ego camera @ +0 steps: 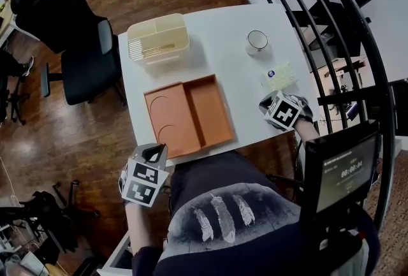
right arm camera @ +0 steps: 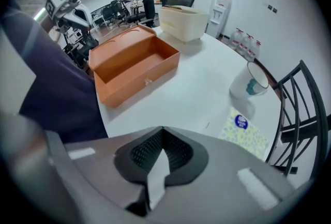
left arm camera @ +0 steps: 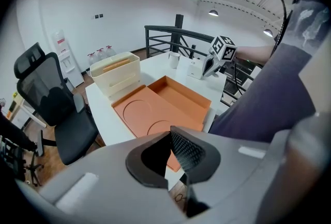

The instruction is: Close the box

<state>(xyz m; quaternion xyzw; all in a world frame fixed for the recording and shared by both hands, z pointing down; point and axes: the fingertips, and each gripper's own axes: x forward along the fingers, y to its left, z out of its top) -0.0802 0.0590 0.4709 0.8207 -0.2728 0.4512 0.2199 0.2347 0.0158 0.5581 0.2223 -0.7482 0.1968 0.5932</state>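
Jaws together, empty, both sides. From left gripper [ego camera: 152,155], find box lid [ego camera: 169,120] at 1 o'clock (farther from right gripper [ego camera: 268,104]); fold line [ego camera: 193,116] along 12–6.

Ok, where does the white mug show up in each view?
Head view: mug upper right, beyond the orange box.
Left gripper view: mug small, top centre, past the box.
Right gripper view: mug right of centre, box to its left.
Shared landmark: the orange box.
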